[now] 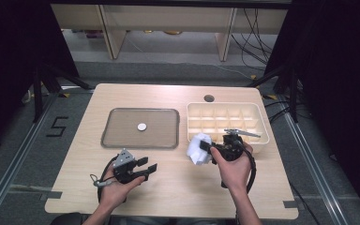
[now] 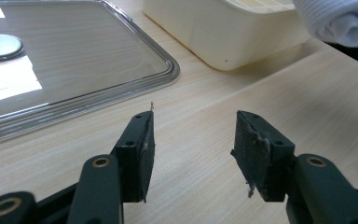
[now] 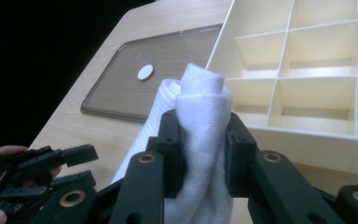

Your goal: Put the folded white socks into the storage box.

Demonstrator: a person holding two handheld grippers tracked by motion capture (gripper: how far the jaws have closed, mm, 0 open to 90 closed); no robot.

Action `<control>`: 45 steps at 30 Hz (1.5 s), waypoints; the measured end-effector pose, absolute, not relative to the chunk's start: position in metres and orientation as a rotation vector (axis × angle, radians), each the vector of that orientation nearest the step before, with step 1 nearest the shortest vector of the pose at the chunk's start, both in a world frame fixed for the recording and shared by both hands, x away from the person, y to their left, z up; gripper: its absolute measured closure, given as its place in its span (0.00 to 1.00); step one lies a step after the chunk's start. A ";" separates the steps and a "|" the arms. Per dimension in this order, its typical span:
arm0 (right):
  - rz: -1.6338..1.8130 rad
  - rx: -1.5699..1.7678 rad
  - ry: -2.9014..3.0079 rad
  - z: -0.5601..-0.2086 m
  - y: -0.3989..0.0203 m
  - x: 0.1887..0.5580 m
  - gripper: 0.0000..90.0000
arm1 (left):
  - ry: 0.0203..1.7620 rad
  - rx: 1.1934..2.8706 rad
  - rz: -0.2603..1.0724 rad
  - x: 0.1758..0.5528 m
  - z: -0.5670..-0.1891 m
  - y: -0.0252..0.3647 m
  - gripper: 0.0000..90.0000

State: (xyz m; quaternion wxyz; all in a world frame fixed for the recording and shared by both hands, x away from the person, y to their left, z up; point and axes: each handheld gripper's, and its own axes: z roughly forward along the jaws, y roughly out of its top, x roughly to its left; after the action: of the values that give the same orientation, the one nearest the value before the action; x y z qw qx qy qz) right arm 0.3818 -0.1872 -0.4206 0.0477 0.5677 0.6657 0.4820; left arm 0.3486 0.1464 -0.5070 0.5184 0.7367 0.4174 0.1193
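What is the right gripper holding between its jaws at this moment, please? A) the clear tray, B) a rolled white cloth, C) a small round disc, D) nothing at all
B: in the right gripper view the right gripper has both black pads pressed against a rolled white cloth, held beside the cream compartment box, while the small round disc lies on the clear tray.

White cloth [image 3: 200,135] in my right gripper [image 3: 204,149], fine ribbed weave, no print. Both my grippers black, brass-coloured rivets; left gripper [image 2: 193,140] pads dark grey. Divider box [image 1: 225,123] cream. Tray [image 1: 122,126] smoky clear, grey rim, silver-white disc [image 1: 142,126] on it. Table [image 1: 178,187] pale wood grain.
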 end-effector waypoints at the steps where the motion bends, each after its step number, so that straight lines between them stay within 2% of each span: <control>1: 1.456 1.689 2.024 -0.420 -0.191 0.386 0.81 | 1.004 1.765 0.279 0.347 -0.507 0.145 0.52; 29: 1.432 1.688 1.965 -0.398 -0.192 0.422 0.81 | 0.998 1.780 0.278 0.345 -0.509 0.141 0.50; 45: 1.304 1.702 2.028 -0.415 -0.182 0.456 0.81 | 0.998 1.781 0.268 0.344 -0.510 0.139 0.50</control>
State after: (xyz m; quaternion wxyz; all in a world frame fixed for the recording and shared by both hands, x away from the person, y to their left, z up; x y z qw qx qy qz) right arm 0.4565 -0.1820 -0.4151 0.0952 0.5741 0.6840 0.4399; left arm 0.3442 0.1390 -0.5098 0.5152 0.7414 0.4153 0.1114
